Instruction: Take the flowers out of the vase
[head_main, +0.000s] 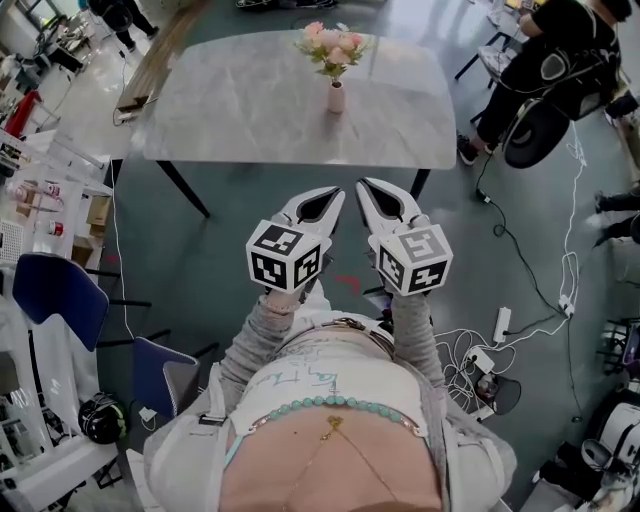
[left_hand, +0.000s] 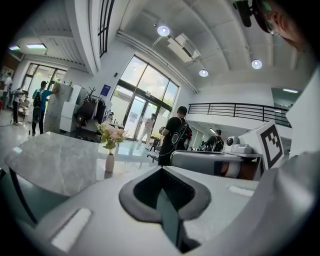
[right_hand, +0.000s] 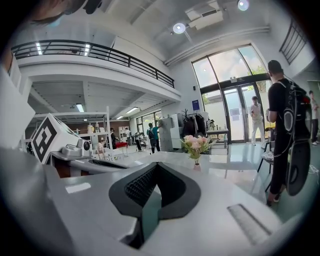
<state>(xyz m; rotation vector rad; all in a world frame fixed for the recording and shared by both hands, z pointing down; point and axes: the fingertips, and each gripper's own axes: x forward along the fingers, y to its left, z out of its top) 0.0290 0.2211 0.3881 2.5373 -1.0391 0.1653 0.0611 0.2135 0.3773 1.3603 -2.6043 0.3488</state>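
A bunch of pink flowers stands upright in a small pink vase near the far middle of the grey marble table. Both grippers hover over the floor, short of the table's near edge and well apart from the vase. My left gripper and right gripper are side by side, each shut with nothing between the jaws. The left gripper view shows the flowers and vase far ahead to the left of its closed tips. In the right gripper view the flowers stand beyond the closed tips.
A person in black sits by the table's far right corner. Cables and a power strip lie on the floor at right. Blue chairs and cluttered shelves line the left. A wooden plank lies along the table's left edge.
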